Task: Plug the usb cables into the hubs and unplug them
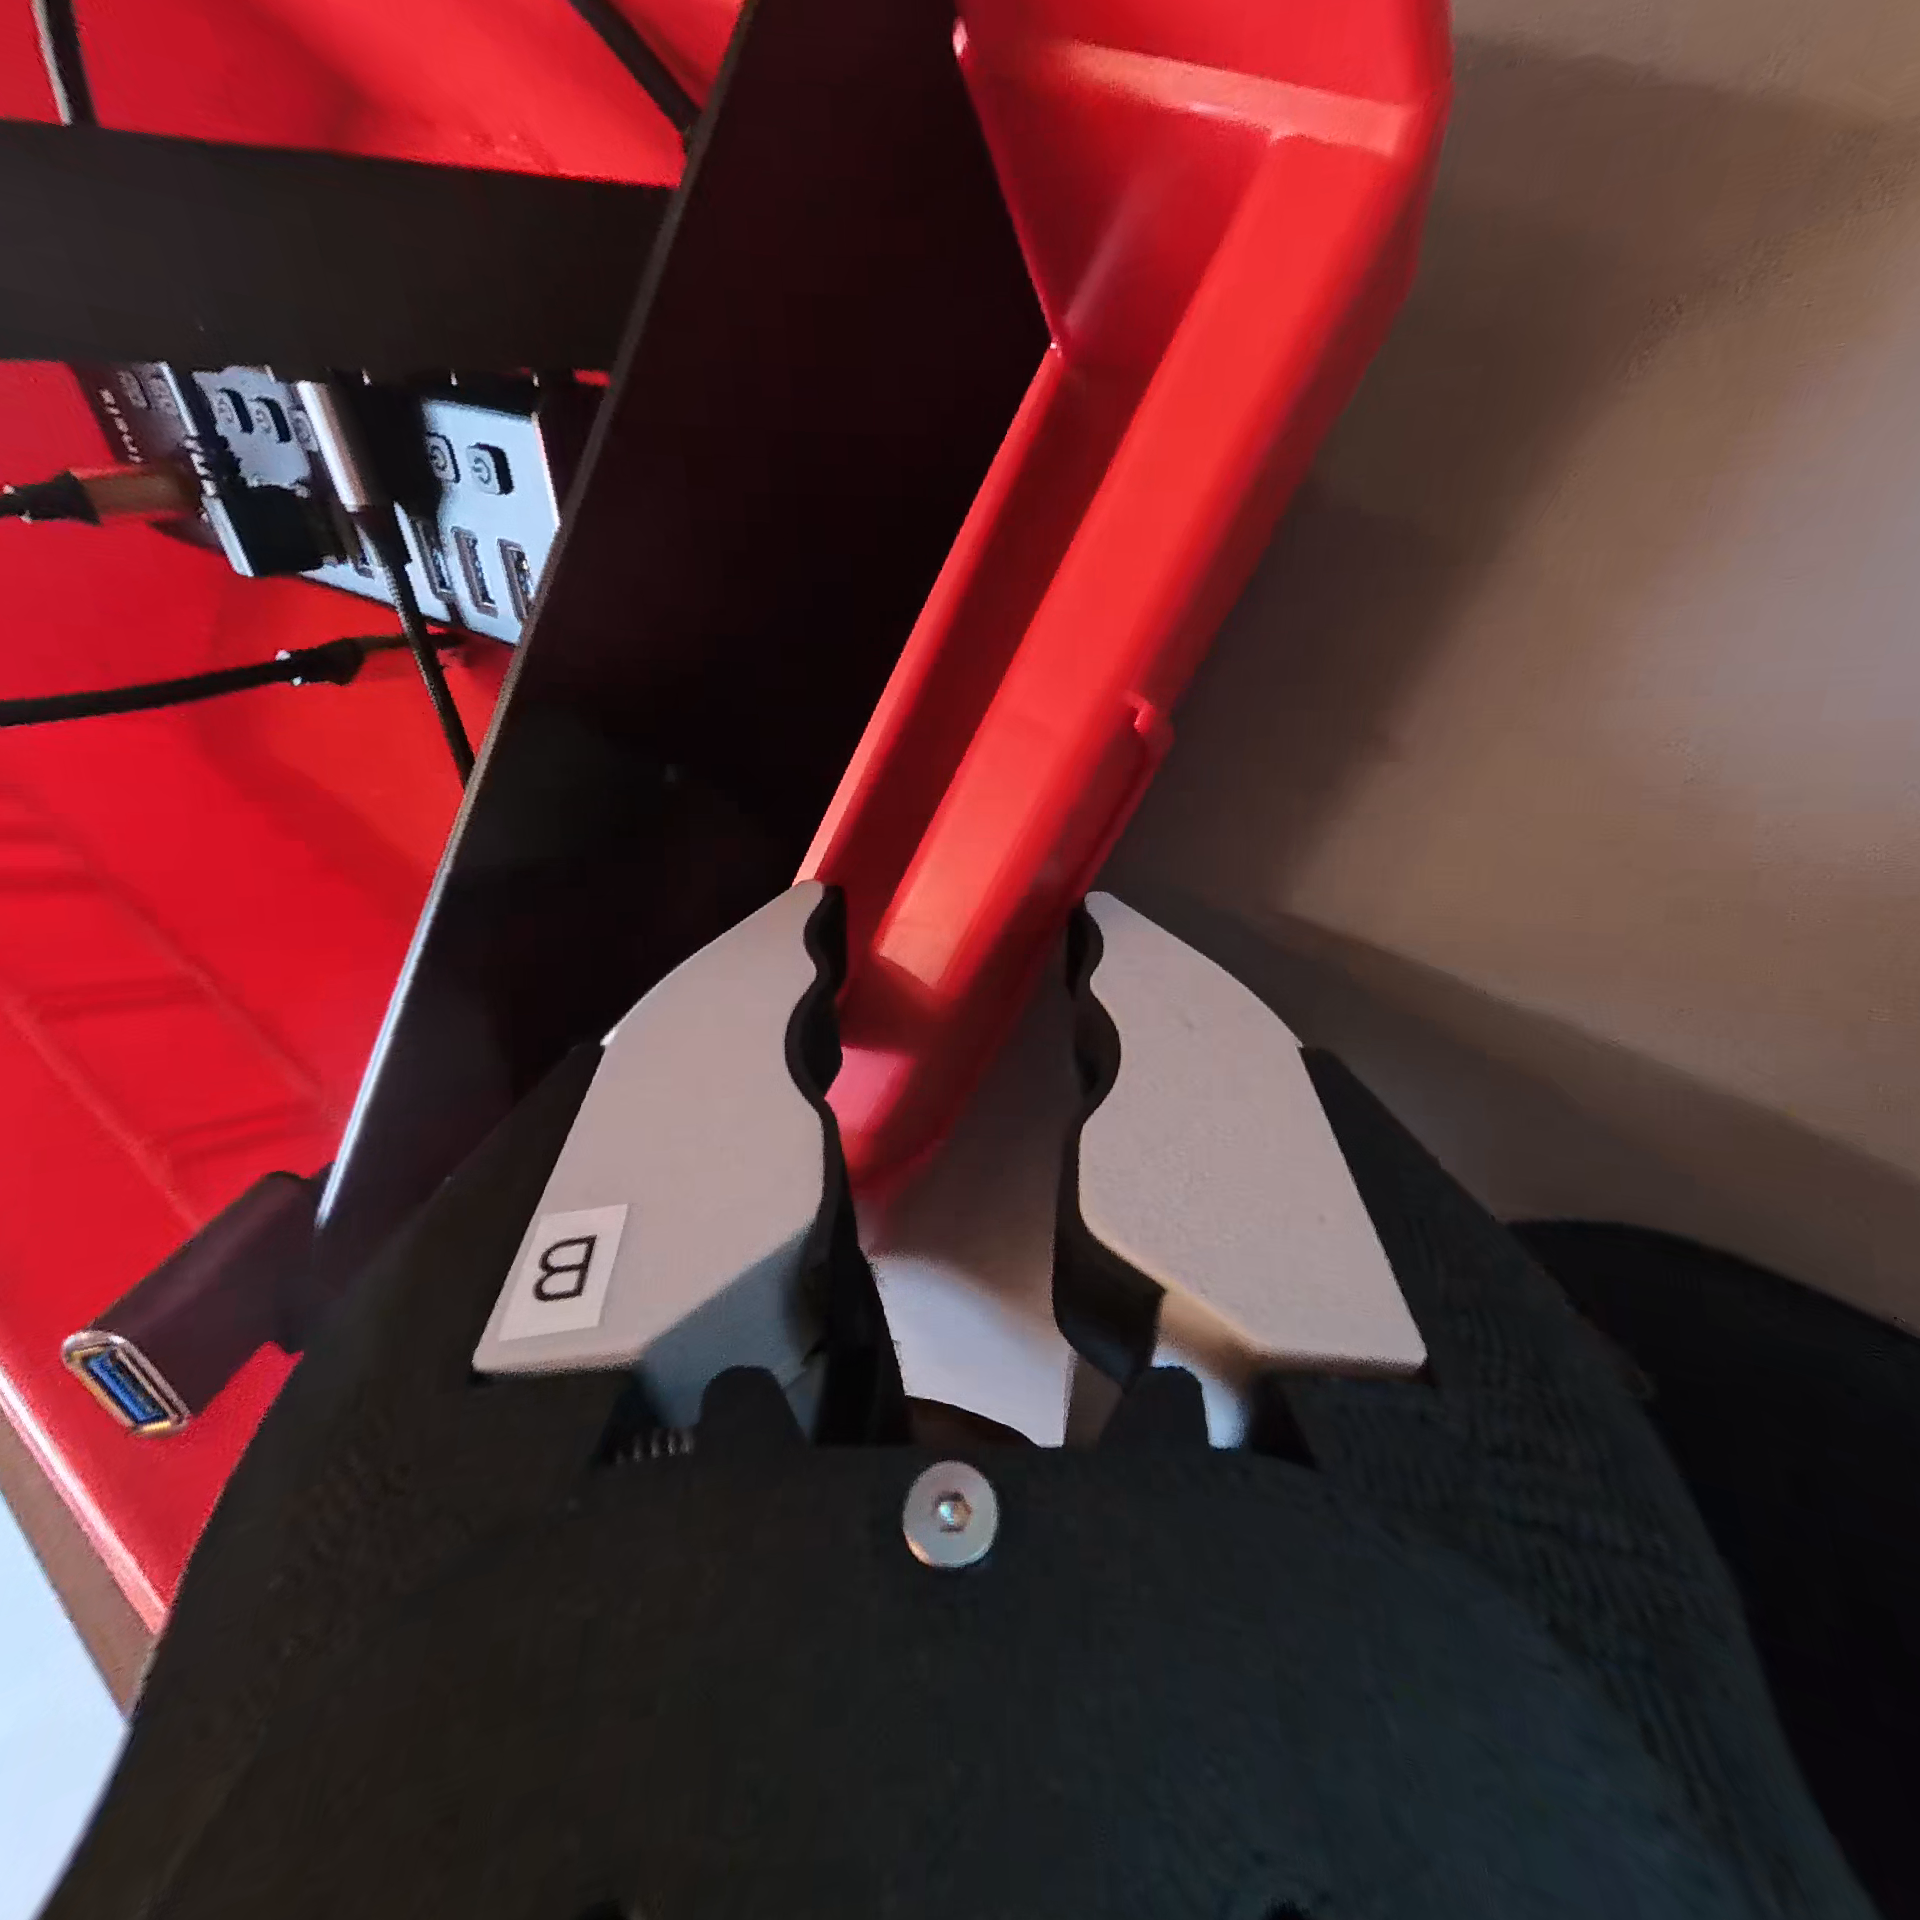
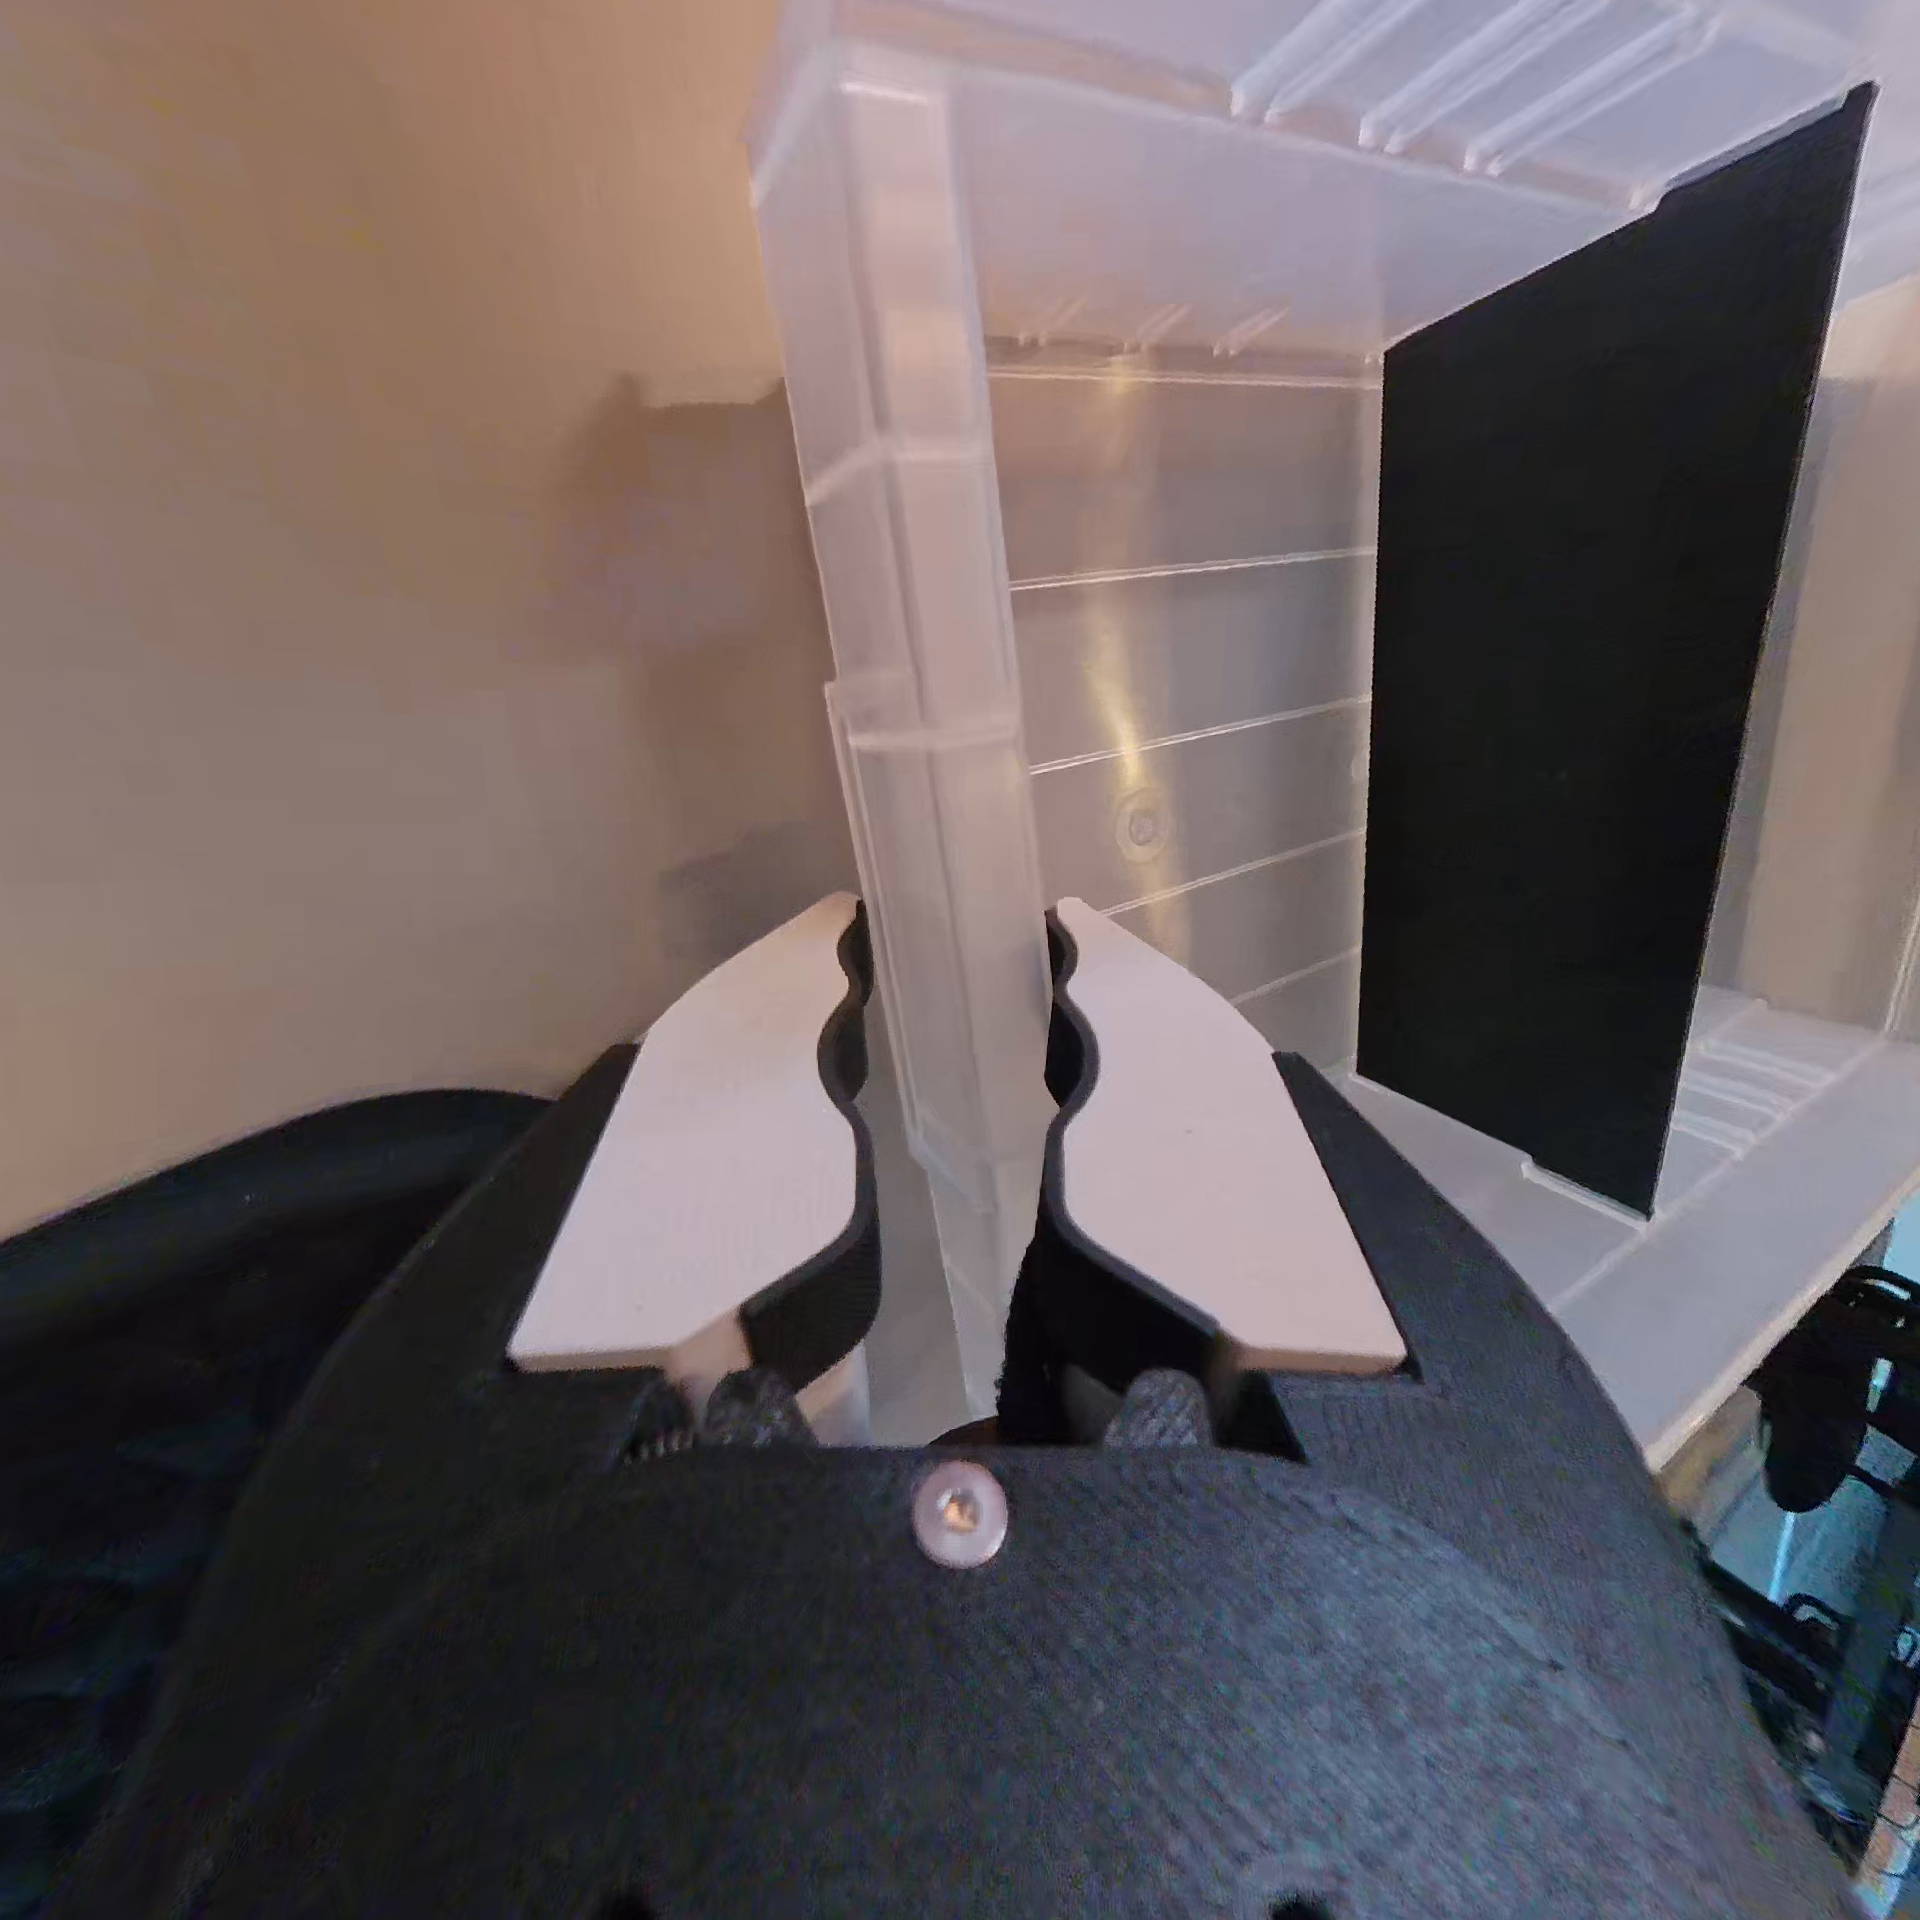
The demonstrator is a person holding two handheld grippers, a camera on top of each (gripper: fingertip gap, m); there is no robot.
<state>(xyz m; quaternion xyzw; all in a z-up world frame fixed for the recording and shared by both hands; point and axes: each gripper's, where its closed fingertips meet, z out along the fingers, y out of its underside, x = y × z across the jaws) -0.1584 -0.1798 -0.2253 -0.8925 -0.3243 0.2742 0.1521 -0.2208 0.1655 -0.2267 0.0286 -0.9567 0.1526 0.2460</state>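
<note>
My left gripper [image 1: 954, 920] is shut on the rim of a red bin [image 1: 1174, 436], with one finger inside and one outside the wall. Inside the bin, silver USB hubs [image 1: 468, 499] lie at the upper left with black cables [image 1: 208, 686] plugged in or lying beside them. A dark USB connector with a blue insert [image 1: 156, 1351] lies at the lower left. My right gripper [image 2: 954, 920] is shut on the rim of a clear plastic bin [image 2: 914, 623], with the wall between its fingers.
A black divider panel [image 1: 748, 499] stands in the red bin next to the hubs, and a black bar [image 1: 312, 249] crosses above them. Another black panel [image 2: 1610, 675] stands in the clear bin. A beige surface [image 2: 364, 520] lies behind both bins. One gripper's finger ends stand about 35 cm off the other's.
</note>
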